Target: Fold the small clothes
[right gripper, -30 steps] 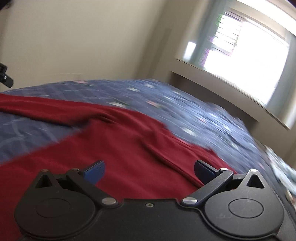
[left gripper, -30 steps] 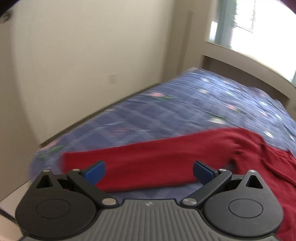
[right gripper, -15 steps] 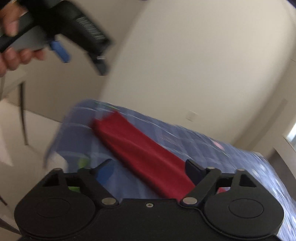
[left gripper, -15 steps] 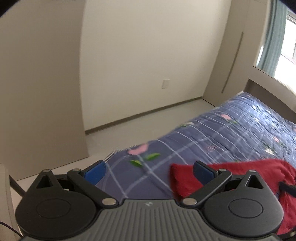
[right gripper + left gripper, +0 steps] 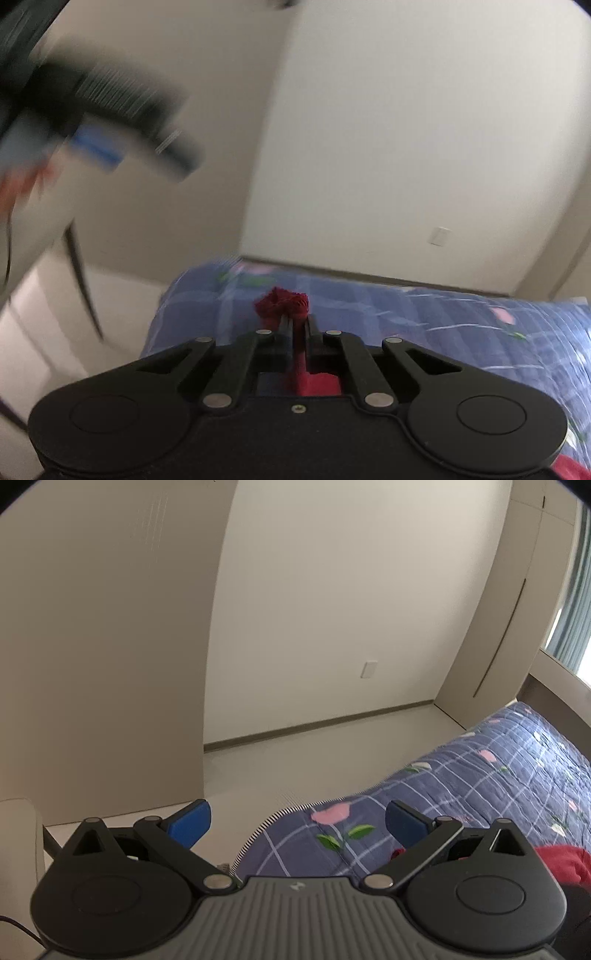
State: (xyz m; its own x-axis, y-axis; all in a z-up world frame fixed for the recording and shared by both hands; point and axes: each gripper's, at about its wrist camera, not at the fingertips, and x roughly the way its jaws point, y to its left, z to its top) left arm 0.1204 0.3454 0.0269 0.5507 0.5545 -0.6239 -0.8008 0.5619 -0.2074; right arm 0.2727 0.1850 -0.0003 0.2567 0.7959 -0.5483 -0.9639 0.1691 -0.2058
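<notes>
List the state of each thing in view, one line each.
Right gripper: shut on the red garment, cloth bunched past its tips.
Left gripper: open, nothing between its fingers, over the quilt's corner.
Red garment: pinched at one end; part of it lies on the quilt in the left wrist view.
Quilt: spread on the bed, corner hanging over the edge.

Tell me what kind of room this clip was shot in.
Most likely a bedroom: a bed under a blue floral quilt, a curtained window beside it, plain walls with a wall plate, and a red garment lying on the quilt.
</notes>
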